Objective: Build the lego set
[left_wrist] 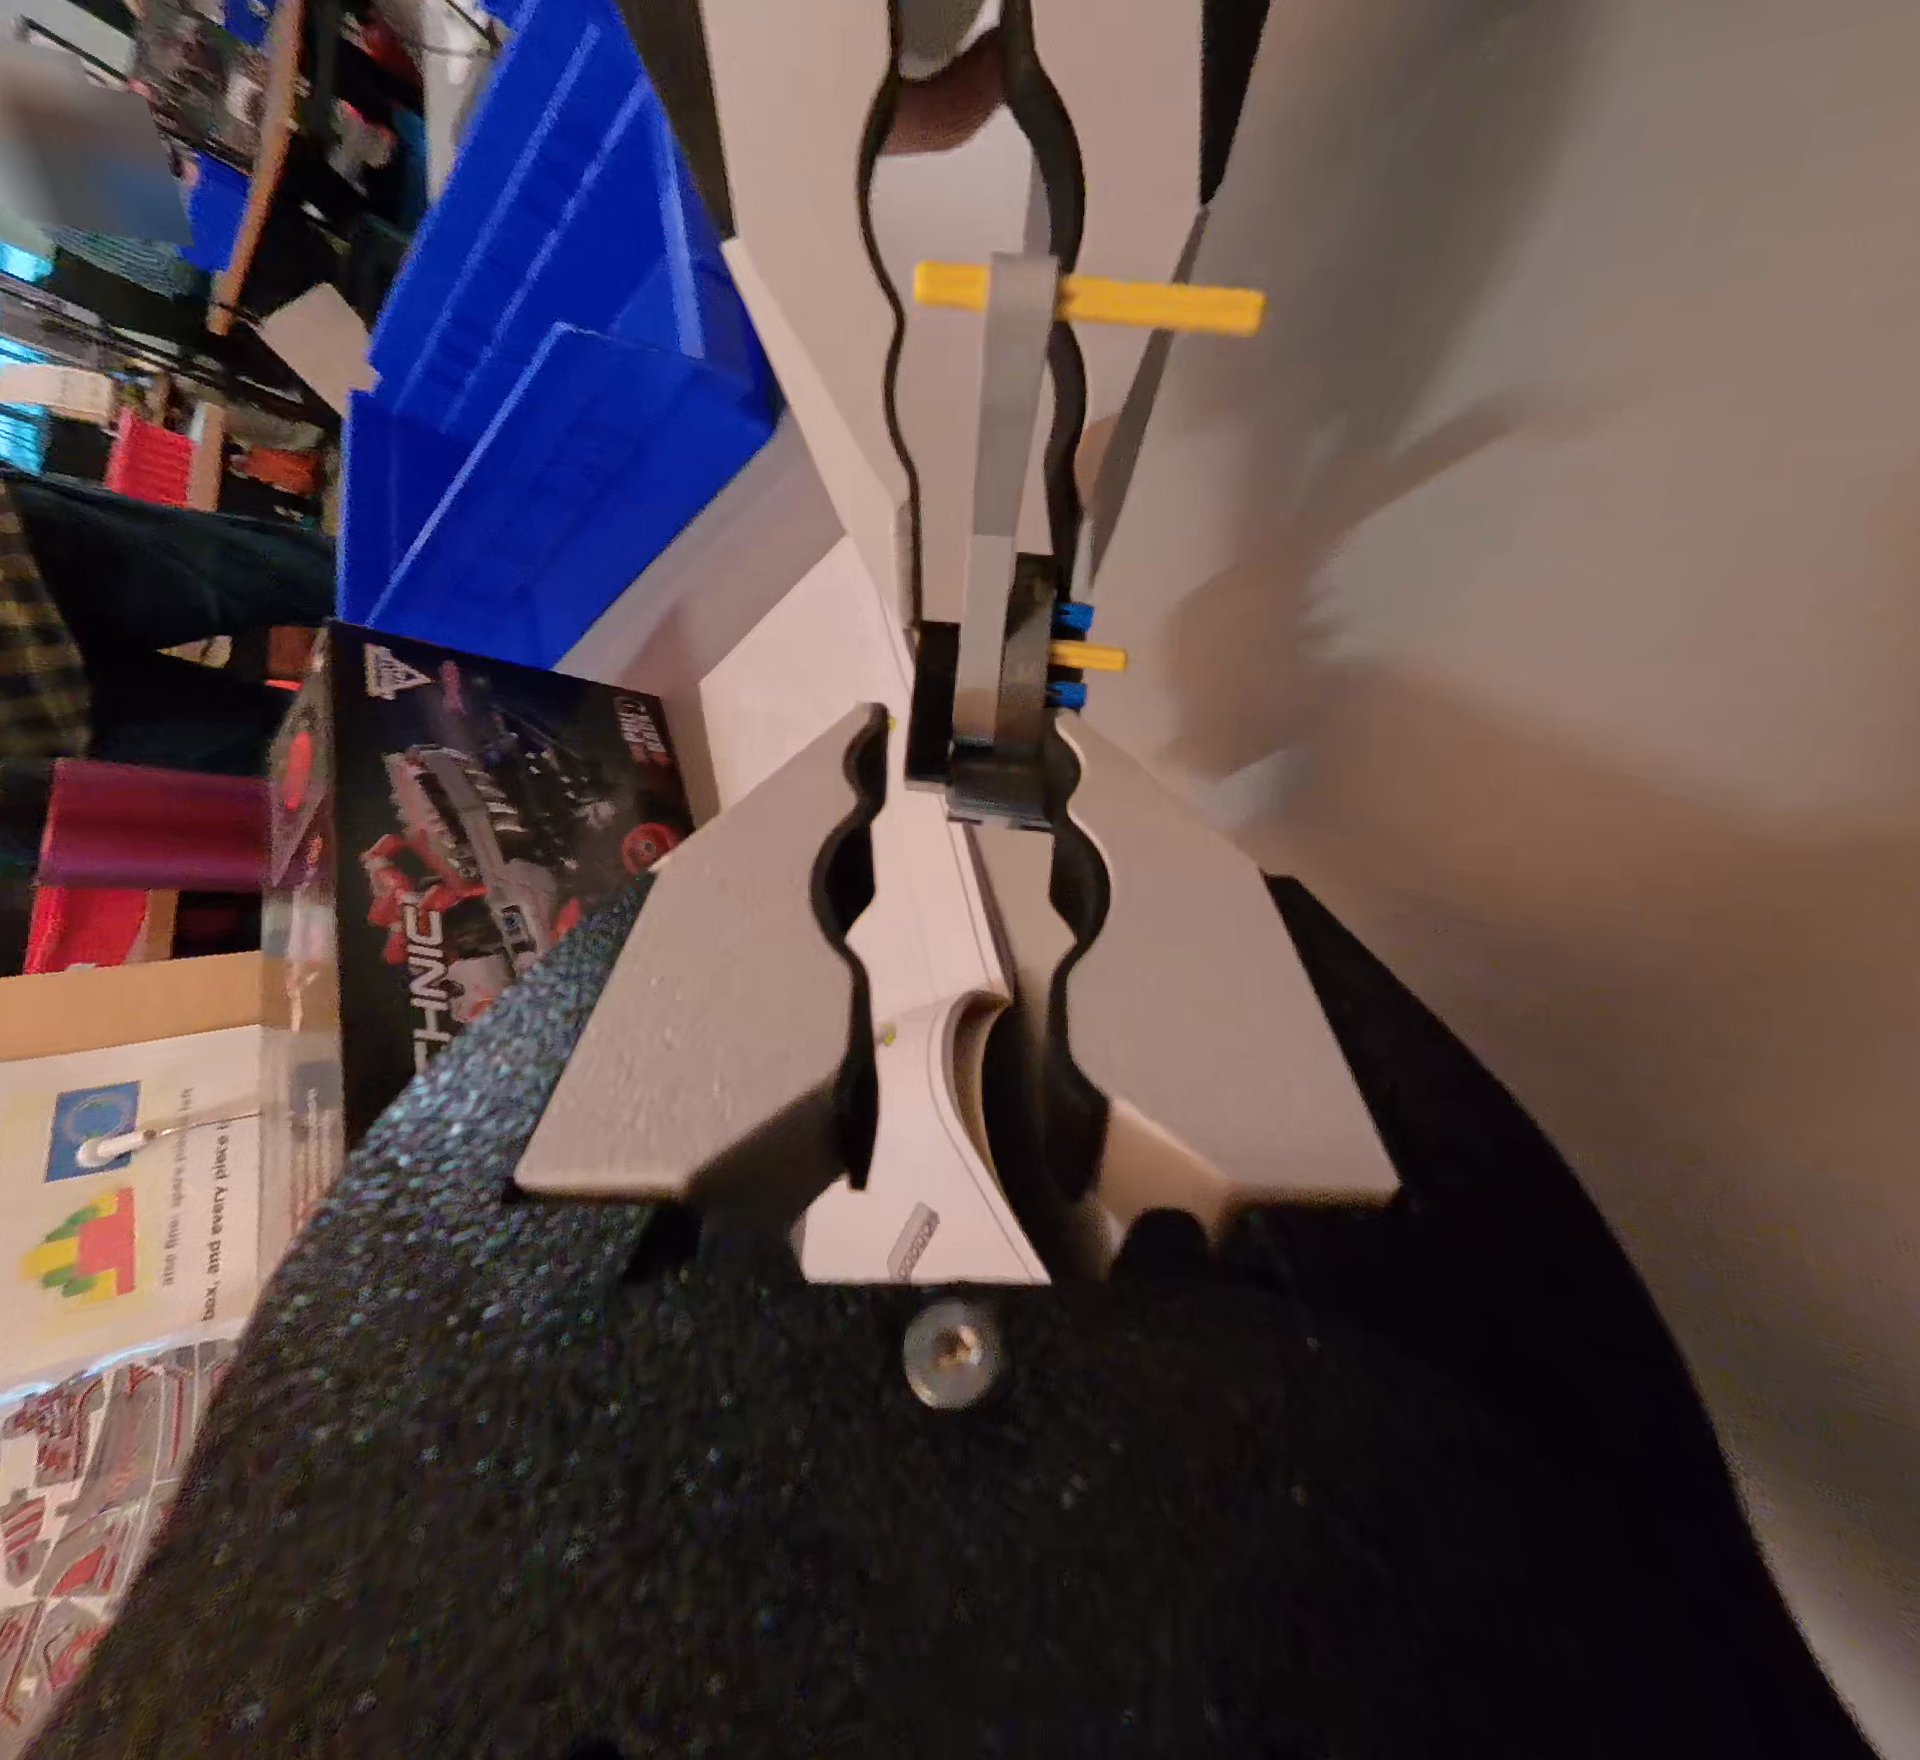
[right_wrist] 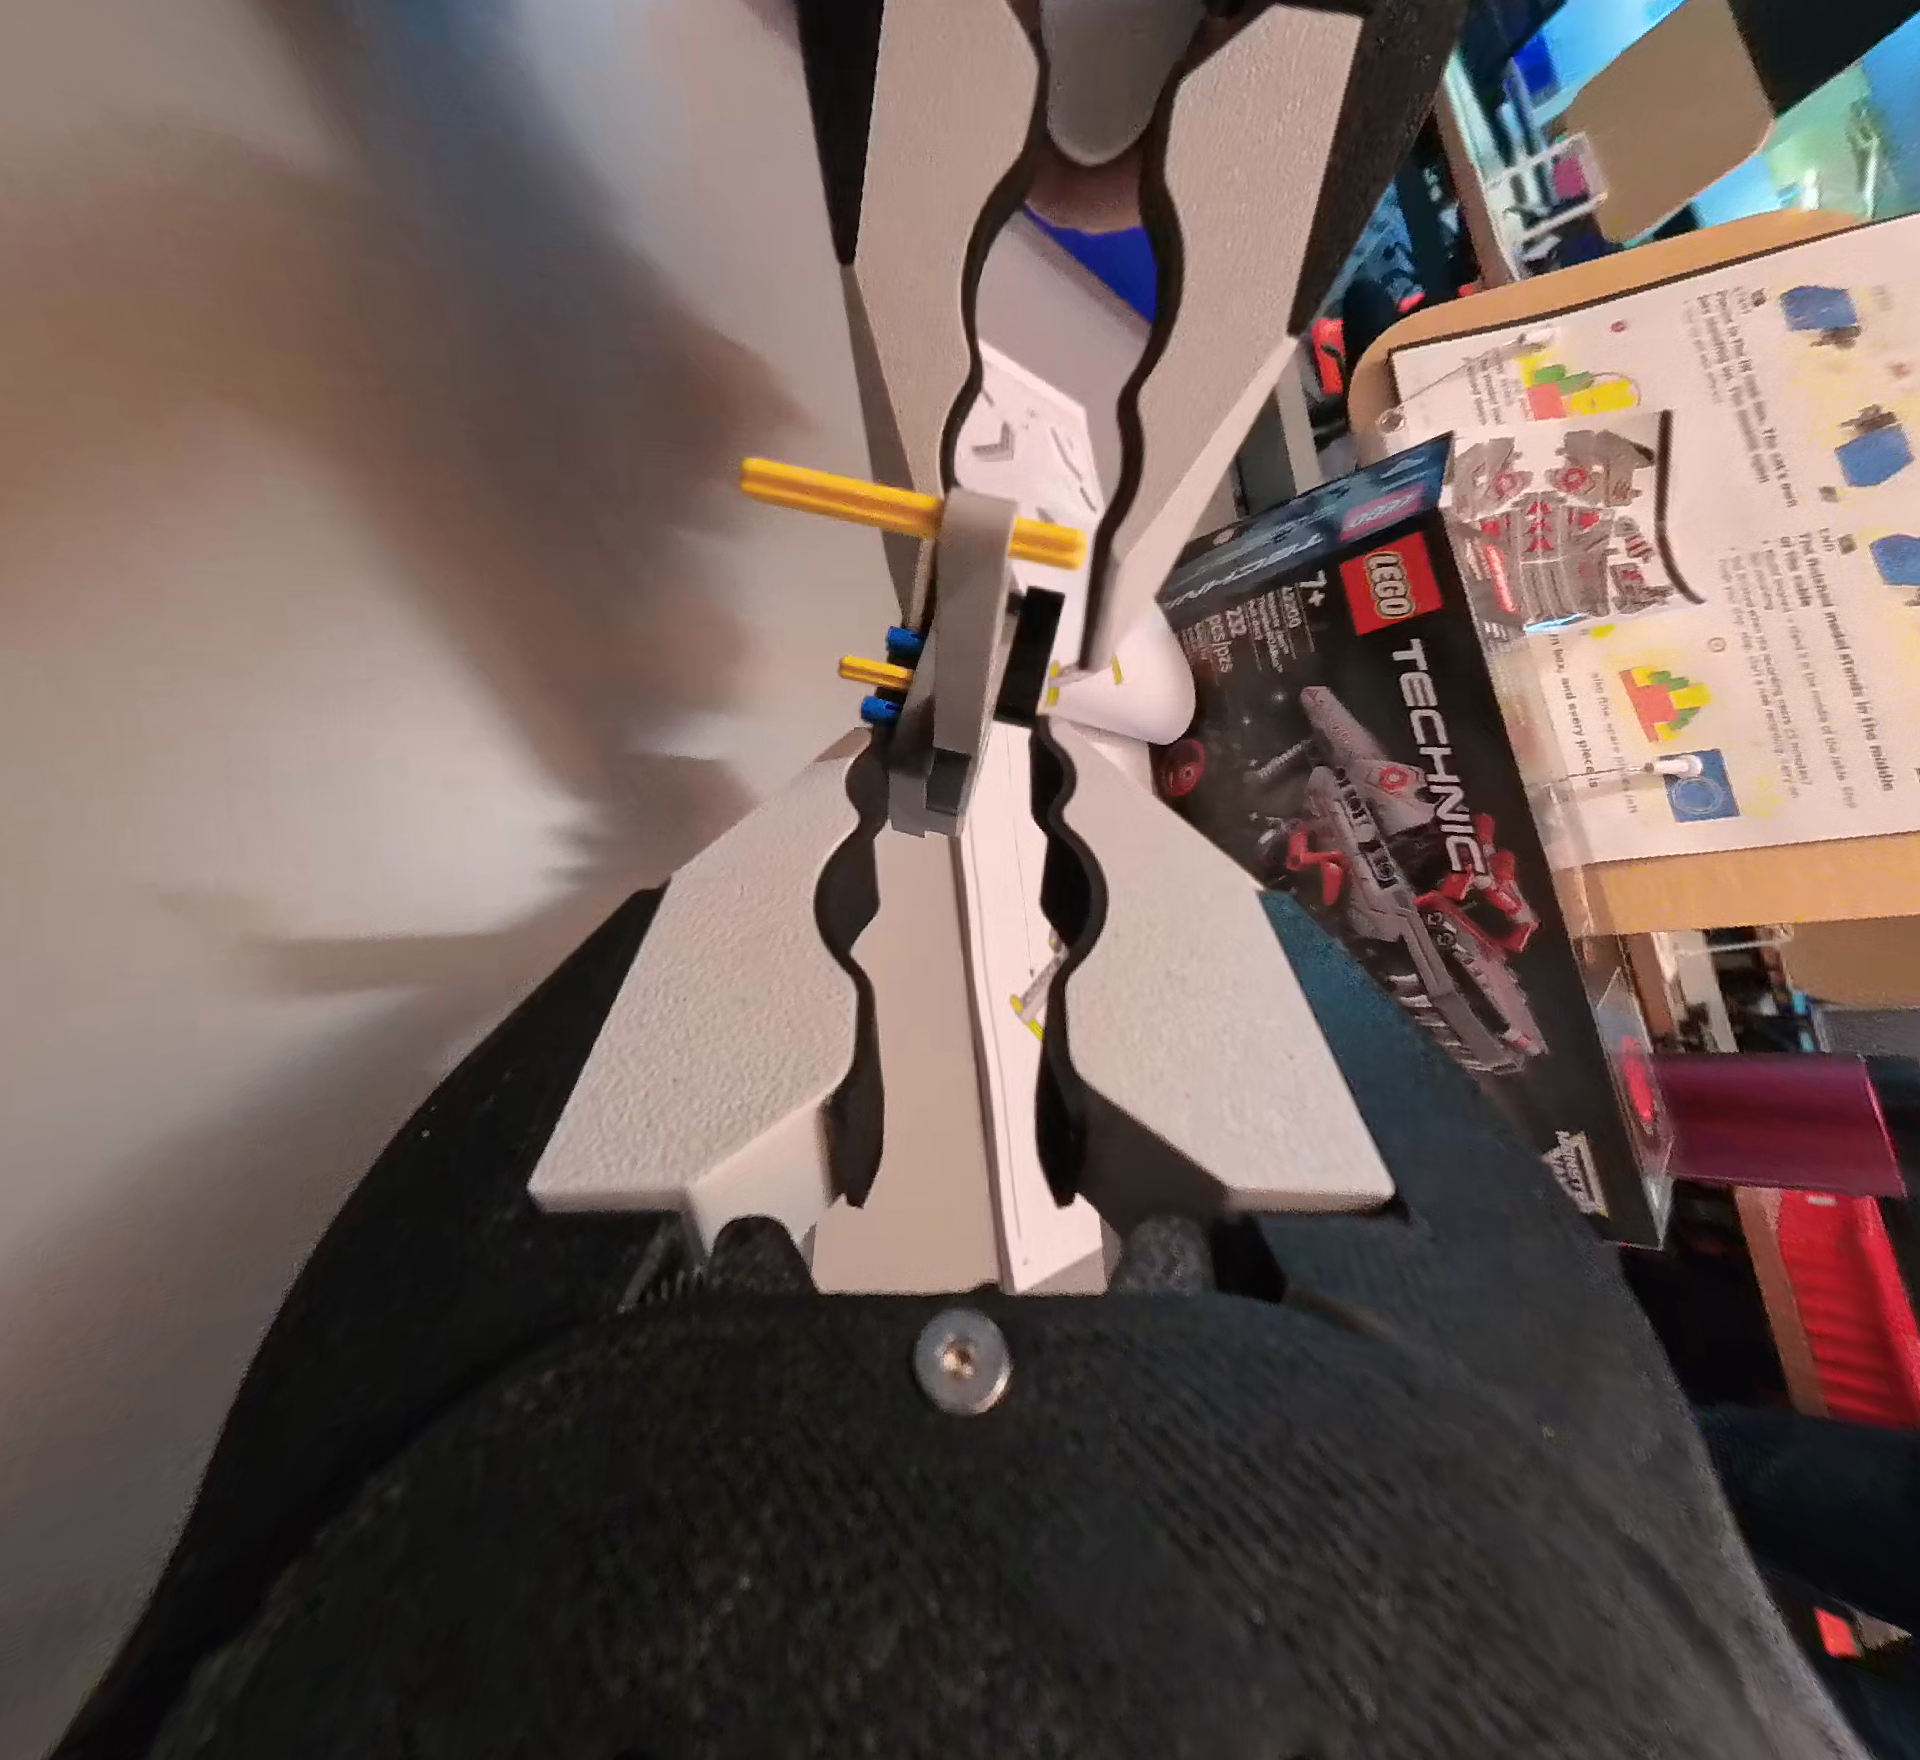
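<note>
A small Lego assembly (left_wrist: 1003, 484) is held up off the table between my two grippers, which meet tip to tip. It is a grey beam with a long yellow axle (left_wrist: 1153, 305) through its far end, black pieces, two blue pins (left_wrist: 1073, 615) and a short yellow axle at its base. My left gripper (left_wrist: 971, 744) is shut on the base. My right gripper (left_wrist: 992, 588) comes from the opposite side. In the right wrist view my right gripper (right_wrist: 951, 749) is closed around the assembly (right_wrist: 961, 630), and my left gripper (right_wrist: 1003, 619) faces it.
The white table (right_wrist: 312, 360) is motion-blurred. An open instruction booklet (left_wrist: 914, 1035) lies under the grippers. The black Lego box (right_wrist: 1403, 775) stands beside it, with a sticker sheet (right_wrist: 1558, 526) and a printed sheet in a clear stand (right_wrist: 1745, 567). Blue bins (left_wrist: 561, 308) stand behind. Left and right tips are no more than a few centimetres apart.
</note>
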Motion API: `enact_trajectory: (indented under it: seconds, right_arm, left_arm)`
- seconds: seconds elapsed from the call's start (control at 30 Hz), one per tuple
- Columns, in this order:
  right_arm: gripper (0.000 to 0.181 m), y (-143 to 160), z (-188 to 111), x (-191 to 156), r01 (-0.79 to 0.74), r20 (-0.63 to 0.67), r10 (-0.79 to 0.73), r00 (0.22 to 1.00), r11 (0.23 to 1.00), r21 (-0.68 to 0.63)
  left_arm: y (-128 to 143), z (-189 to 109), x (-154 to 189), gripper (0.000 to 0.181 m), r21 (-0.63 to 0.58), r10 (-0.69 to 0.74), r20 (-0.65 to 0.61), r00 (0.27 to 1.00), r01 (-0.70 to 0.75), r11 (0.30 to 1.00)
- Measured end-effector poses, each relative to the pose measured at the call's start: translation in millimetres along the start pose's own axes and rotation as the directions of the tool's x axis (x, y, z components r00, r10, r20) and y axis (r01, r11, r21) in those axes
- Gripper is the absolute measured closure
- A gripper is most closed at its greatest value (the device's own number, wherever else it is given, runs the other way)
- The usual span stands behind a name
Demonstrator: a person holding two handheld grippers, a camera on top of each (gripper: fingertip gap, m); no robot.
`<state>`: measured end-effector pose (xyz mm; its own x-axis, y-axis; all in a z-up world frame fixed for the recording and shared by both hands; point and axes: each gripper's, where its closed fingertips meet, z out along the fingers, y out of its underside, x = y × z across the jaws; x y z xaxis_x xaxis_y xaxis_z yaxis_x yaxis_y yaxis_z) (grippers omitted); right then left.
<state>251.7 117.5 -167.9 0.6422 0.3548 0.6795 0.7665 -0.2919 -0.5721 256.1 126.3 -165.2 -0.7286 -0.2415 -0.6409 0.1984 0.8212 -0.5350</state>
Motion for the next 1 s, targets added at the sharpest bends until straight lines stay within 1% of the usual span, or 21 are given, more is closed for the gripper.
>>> enact_trajectory:
  seconds: [0.03,0.07,0.13,0.17,0.3,0.37,0.43,0.53,0.63,0.8,1.0]
  right_arm:
    - [0.156,-1.7,-2.0,4.4,0.002,-0.028,-0.001,1.000,1.000,0.016]
    - [0.156,-3.9,-4.5,11.5,0.026,-0.080,-0.023,0.997,0.999,0.033]
    - [0.156,-10.4,-8.9,17.6,0.060,-0.130,-0.051,0.990,0.996,0.064]
    - [0.156,-13.3,-11.2,23.7,0.098,-0.181,-0.085,0.980,0.993,0.061]
    - [0.157,-24.4,-17.1,36.3,0.265,-0.308,-0.263,0.914,0.963,-0.035]
    - [0.156,-26.4,-18.6,37.8,0.324,-0.323,-0.336,0.885,0.941,-0.093]
    - [0.157,-28.4,-20.3,39.0,0.354,-0.333,-0.373,0.866,0.928,-0.119]
    - [0.157,-30.5,-22.8,39.6,0.344,-0.334,-0.361,0.871,0.932,-0.112]
    - [0.157,-30.5,-23.3,38.4,0.328,-0.325,-0.343,0.881,0.939,-0.102]
    - [0.158,-27.9,-20.3,33.0,0.266,-0.276,-0.276,0.921,0.961,-0.074]
    - [0.157,-24.6,-16.6,28.3,0.177,-0.232,-0.176,0.957,0.984,-0.016]
  left_arm:
    - [-2.1,-2.7,-5.6,0.151,0.018,-0.009,0.032,0.999,0.009,1.000]
    - [-4.3,-6.1,-12.0,0.151,0.033,-0.015,0.069,0.998,0.012,0.999]
    - [-9.8,-13.8,-22.2,0.146,0.058,-0.006,0.130,0.992,-0.002,0.998]
    - [-12.3,-17.9,-27.6,0.146,0.064,0.005,0.167,0.986,-0.016,0.998]
    - [-19.5,-28.9,-37.2,0.152,0.056,0.095,0.261,0.961,-0.114,0.992]
    - [-20.9,-30.6,-39.0,0.152,0.049,0.114,0.283,0.952,-0.133,0.990]
    - [-22.9,-31.9,-39.7,0.153,0.051,0.126,0.295,0.947,-0.147,0.988]
    - [-26.5,-33.2,-39.9,0.155,0.041,0.172,0.320,0.932,-0.195,0.980]
    - [-26.6,-32.4,-38.1,0.157,0.004,0.203,0.312,0.928,-0.214,0.977]
    - [-23.0,-30.1,-32.2,0.157,-0.017,0.169,0.245,0.955,-0.170,0.985]
    - [-18.3,-27.2,-27.1,0.157,-0.011,0.128,0.189,0.974,-0.128,0.992]
